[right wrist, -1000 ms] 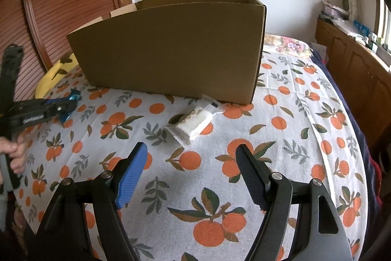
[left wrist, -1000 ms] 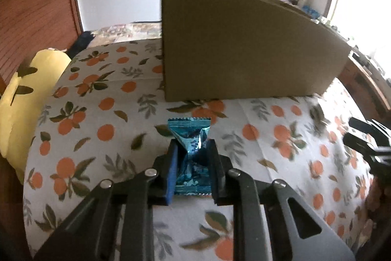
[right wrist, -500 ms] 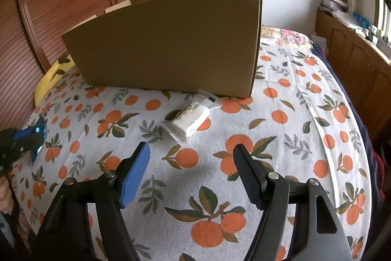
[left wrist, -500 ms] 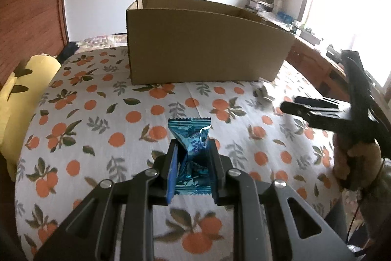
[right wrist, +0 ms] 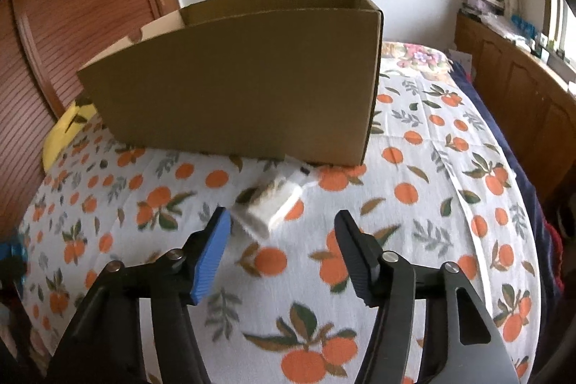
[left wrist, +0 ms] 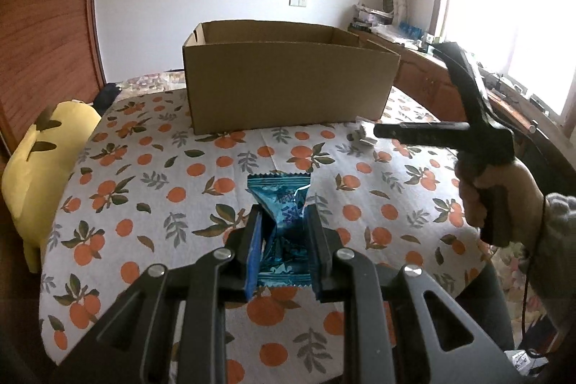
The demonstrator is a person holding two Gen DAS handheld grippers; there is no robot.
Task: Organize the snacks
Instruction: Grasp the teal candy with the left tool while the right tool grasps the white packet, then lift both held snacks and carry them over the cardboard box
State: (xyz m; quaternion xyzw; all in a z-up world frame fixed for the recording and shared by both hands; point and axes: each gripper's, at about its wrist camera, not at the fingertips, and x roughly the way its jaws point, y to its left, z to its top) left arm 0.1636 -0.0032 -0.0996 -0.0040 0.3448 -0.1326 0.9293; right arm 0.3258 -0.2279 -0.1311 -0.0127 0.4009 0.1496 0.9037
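Our left gripper (left wrist: 282, 233) pinched the blue packet (left wrist: 280, 200) above bare tablecloth (left wrist: 151, 168), the box (left wrist: 288, 89) well apart at twelve o'clock. Our right gripper (right wrist: 282, 240) gaped wide, the white packet (right wrist: 268, 204) lying just beyond at twelve, near the box's bottom edge.

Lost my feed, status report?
Left gripper shut on blue snack packet. Right gripper open near white snack packet. Cardboard box ahead, path unobstructed.
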